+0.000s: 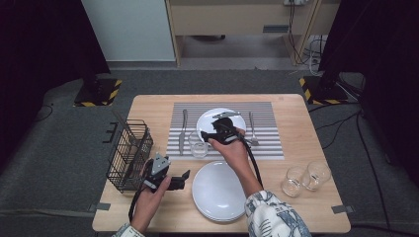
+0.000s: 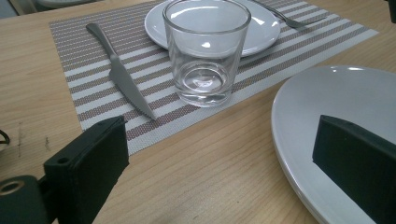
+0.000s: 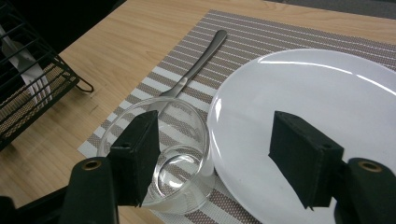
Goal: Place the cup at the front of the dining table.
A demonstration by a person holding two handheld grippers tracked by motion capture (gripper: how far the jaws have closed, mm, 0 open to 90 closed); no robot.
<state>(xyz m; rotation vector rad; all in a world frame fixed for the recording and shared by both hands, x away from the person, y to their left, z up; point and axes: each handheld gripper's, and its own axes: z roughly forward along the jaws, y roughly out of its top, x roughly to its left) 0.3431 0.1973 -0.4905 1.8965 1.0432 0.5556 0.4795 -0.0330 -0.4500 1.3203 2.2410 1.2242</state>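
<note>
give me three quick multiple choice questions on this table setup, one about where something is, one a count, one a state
1. Where does the knife lie?
A. on the striped placemat, left of the plate
B. in the wire basket
C. on the stacked plates

2. How many glasses stand at the table's right edge?
A. one
B. two
C. four

3. How is the right gripper?
A. shut on the fork
B. open, empty
C. shut on the plate

Answers:
1 A, it lies on the stripes beside the plate.
2 B, a pair of glasses stands there.
3 B, its jaws stand apart above the plate and the glass.
</note>
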